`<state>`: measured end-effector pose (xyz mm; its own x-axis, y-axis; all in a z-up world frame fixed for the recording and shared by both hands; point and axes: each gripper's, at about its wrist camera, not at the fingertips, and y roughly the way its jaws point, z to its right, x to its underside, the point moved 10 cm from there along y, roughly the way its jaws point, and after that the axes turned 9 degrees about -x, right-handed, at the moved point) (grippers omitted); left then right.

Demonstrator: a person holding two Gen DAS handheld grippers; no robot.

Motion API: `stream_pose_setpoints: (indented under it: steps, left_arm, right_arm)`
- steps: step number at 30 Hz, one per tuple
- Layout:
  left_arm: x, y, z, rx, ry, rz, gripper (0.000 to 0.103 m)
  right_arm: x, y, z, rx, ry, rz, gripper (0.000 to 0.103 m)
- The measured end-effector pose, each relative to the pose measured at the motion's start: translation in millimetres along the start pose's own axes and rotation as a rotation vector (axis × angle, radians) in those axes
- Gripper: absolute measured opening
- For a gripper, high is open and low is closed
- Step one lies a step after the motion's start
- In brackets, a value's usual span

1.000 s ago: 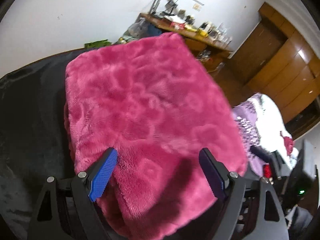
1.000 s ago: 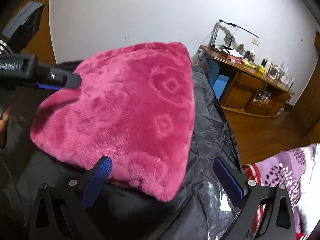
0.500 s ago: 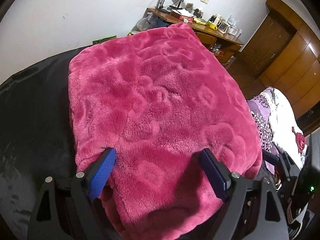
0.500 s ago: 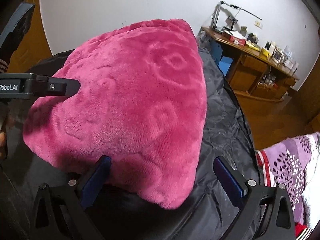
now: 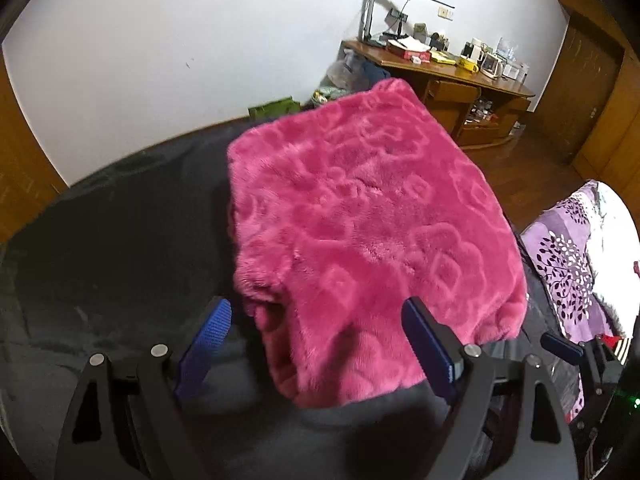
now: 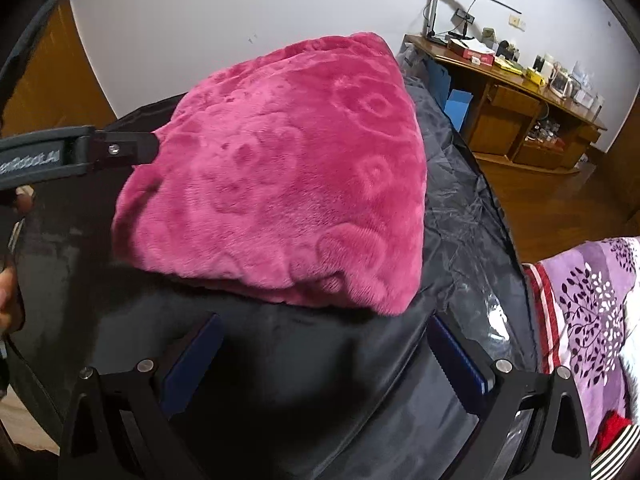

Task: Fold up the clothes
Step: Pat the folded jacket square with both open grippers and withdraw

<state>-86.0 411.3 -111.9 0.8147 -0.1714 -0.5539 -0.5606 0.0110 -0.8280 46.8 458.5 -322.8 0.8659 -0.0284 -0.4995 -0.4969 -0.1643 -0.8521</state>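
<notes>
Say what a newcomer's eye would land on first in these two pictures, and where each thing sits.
First, the folded pink fleece, lying mid-frame on a dark sheet. Next, the open left gripper and right gripper at its near edge. Then the cluttered wooden desk against the white wall, far right.

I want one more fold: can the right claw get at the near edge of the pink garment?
Probably yes. The right claw is open, and only bare black cover lies between it and the folded pink garment's near edge.
</notes>
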Motion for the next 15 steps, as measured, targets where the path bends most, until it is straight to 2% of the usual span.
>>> stream_pose_setpoints:
  steps: [4,15]
  left_arm:
    - [-4.5,-19.0,-6.8,-0.014,0.007,0.042,0.09]
    - [-1.9,-43.2,-23.4,-0.018,0.026,0.085,0.09]
  right_arm:
    - [0.8,-5.6,-8.2,-0.003,0.007,0.008,0.103]
    - [-3.8,-15.0,-31.0,0.004,0.014,0.034,0.103]
